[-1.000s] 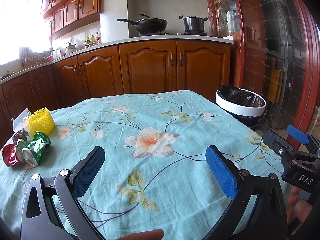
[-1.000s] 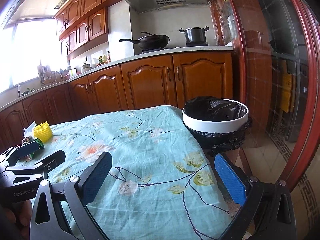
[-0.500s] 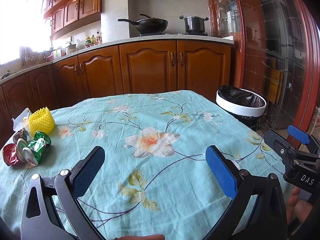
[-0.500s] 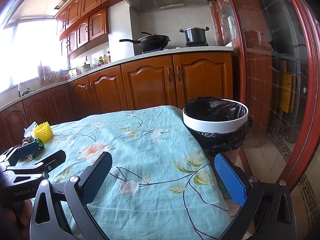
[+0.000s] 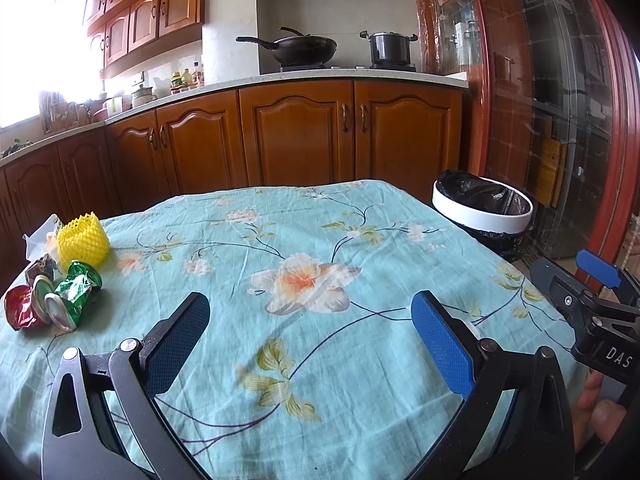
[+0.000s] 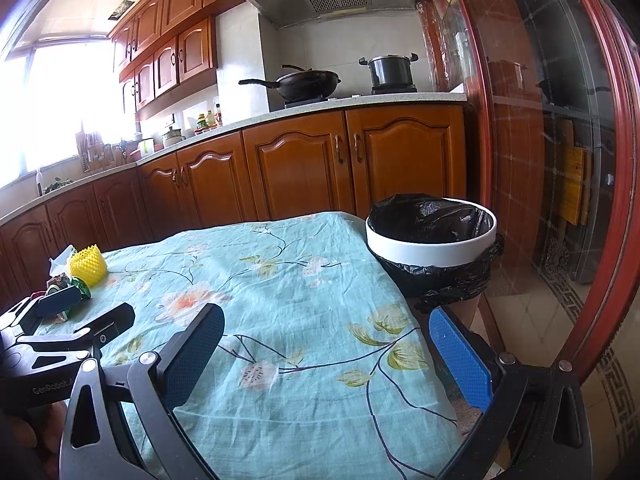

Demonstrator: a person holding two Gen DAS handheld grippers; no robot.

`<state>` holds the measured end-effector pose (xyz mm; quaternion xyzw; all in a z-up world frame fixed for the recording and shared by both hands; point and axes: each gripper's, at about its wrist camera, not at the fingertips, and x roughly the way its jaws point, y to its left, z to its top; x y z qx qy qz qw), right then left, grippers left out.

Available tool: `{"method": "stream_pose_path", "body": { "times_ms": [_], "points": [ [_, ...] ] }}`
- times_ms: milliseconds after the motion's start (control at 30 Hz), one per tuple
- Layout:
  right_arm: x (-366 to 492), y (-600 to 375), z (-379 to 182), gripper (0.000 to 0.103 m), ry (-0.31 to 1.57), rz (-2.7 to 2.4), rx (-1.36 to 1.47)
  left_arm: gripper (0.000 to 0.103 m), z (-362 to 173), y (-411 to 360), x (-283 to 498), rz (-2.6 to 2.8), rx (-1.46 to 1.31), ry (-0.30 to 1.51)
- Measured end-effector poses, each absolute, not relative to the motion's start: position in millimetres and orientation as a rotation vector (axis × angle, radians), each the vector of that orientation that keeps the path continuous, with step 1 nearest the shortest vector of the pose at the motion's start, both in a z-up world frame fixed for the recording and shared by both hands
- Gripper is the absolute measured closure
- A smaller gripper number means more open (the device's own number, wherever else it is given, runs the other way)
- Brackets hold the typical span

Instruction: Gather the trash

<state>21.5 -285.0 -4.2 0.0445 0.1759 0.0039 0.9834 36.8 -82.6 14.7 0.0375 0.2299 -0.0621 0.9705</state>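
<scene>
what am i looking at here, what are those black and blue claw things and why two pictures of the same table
Each claw is a hand-held grasping tool; a person holds one in each hand, with a camera on each looking forward. One picture comes from the left tool, the other from the right tool. Both are open and hold nothing. On the floral tablecloth lies trash near the left edge: a yellow foam net, crumpled wrappers and white paper. A bin with a black liner stands off the table's far right corner.

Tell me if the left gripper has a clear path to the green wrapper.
Probably yes. The left gripper is open over bare tablecloth, and the green wrapper lies to its left with nothing between them. The yellow net sits behind it.
</scene>
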Motion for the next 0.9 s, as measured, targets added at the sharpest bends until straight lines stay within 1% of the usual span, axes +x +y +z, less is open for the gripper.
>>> {"method": "stream_pose_path", "body": {
  "times_ms": [900],
  "points": [
    [20.5,-281.8,-0.2,0.000,0.350,0.013,0.092,0.000,15.7,-81.6,37.8,-0.143,0.082,0.462]
  ]
}}
